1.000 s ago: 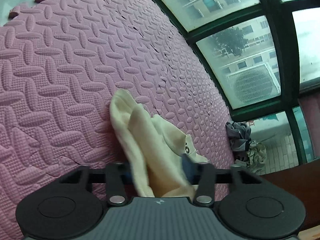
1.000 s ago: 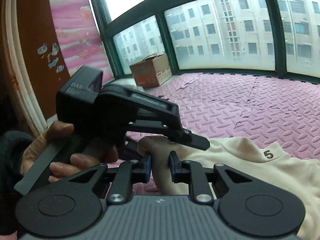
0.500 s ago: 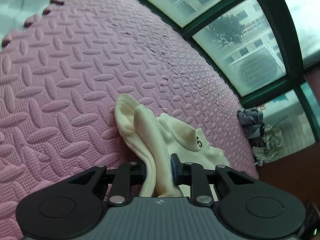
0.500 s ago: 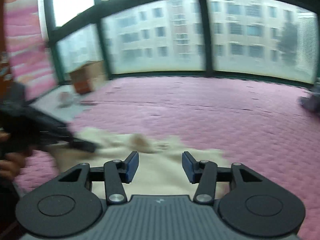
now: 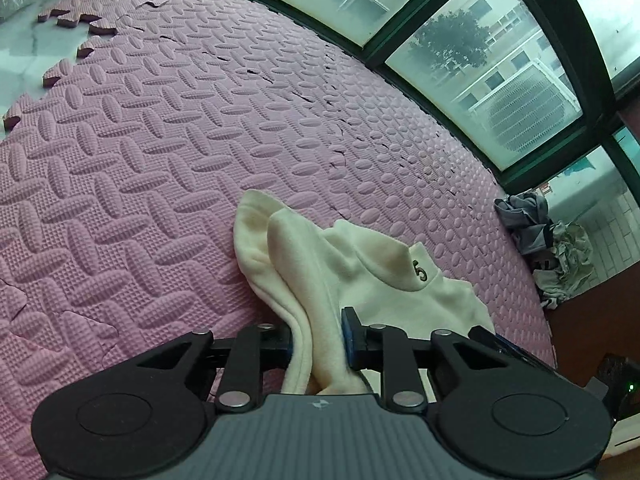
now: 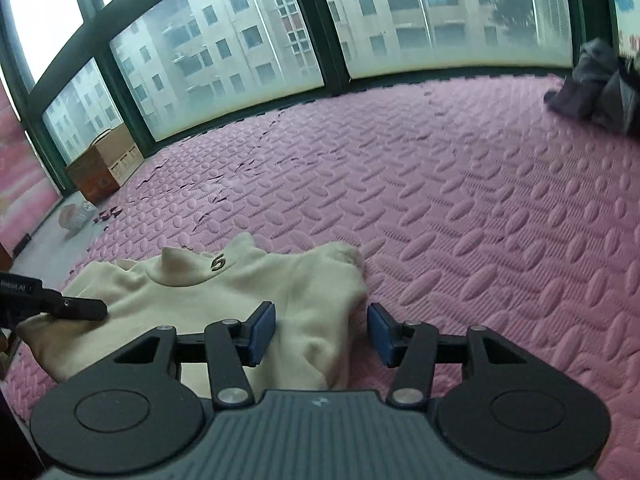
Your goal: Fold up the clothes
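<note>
While a cream sweater (image 6: 240, 300) marked with a "5" lies bunched on the pink foam floor mat (image 6: 460, 200), the left gripper (image 5: 318, 338) clamps a doubled fold of its fabric between blue pads. Over the garment's right side, the right gripper (image 6: 321, 330) hangs with jaws spread, cloth below but unpinched. A heap of grey clothes (image 6: 596, 92) sits by the window.

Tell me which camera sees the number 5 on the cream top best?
The right wrist view. There the number 5 faces the camera on the collar of the cream top, clear and unblocked. In the left wrist view the number 5 shows too, but turned sideways on the collar's edge.
</note>
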`<action>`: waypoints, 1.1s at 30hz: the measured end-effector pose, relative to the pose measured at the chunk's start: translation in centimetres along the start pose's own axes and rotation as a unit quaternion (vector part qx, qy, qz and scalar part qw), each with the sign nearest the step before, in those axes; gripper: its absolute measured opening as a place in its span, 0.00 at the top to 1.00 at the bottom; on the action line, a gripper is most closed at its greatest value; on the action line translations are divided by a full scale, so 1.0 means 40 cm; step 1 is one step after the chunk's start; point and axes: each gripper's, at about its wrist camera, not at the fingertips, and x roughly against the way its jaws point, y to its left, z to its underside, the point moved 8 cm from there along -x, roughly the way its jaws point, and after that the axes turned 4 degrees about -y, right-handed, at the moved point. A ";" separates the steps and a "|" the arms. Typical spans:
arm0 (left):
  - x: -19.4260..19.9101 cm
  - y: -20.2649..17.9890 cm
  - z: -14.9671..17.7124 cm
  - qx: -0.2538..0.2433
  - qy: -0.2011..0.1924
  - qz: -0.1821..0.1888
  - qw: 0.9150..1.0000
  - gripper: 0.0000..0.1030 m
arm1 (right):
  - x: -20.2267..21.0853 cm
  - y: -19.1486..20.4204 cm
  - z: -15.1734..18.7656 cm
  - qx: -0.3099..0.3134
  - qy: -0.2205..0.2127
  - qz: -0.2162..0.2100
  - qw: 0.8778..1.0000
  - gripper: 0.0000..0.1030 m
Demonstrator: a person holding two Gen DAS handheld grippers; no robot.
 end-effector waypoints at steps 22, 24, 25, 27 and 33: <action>0.032 -0.222 -0.007 -0.109 -0.014 0.024 0.994 0.79 | 0.151 0.059 -0.087 0.102 -0.074 0.011 0.992 0.88; 0.024 -0.269 -0.008 -0.125 -0.013 0.035 0.991 0.79 | 0.181 0.030 -0.105 0.099 -0.085 0.024 0.991 0.88; 0.016 -0.293 -0.009 -0.132 -0.012 0.040 0.990 0.79 | 0.196 0.010 -0.113 0.097 -0.090 0.036 0.991 0.88; -0.006 -0.342 -0.009 -0.141 -0.008 0.052 0.989 0.79 | 0.224 -0.032 -0.128 0.093 -0.100 0.058 0.989 0.88; -0.104 -0.493 0.018 -0.173 0.016 0.077 0.982 0.81 | 0.306 -0.178 -0.150 0.084 -0.119 0.141 0.979 0.88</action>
